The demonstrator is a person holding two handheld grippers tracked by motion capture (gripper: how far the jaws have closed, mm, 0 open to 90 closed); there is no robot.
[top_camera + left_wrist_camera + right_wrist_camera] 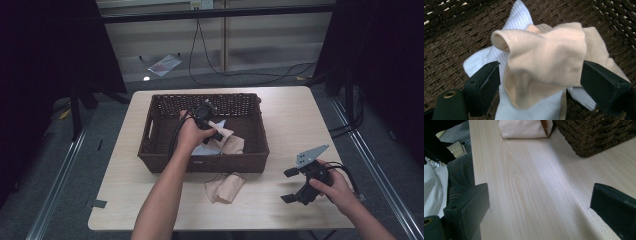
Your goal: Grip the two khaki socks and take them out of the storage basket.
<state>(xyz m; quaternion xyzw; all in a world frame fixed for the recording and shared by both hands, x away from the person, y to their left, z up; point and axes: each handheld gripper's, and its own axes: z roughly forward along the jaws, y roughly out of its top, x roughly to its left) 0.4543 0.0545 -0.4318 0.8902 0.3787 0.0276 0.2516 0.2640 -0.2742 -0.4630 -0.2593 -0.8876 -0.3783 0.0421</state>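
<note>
Counter: we see a pale wooden counter (300,120) with a dark floor around it.
Basket: our brown woven basket (150,131) stands at the middle.
Beige sock: we find a beige sock (544,62) inside the basket, lying on a white sock (516,20).
Left claw: our left claw (540,82) is released, its jaws standing on both sides of the beige sock.
Right claw: our right claw (291,185) is released at 4 o'clock from the basket, above bare counter.
Second beige sock: we see a second beige sock (225,187) on the counter at 6 o'clock from the basket.

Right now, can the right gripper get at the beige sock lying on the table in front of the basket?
Probably yes: the right gripper is open, with bare table between it and the beige sock. The basket sits behind the sock, not across the path.
</note>
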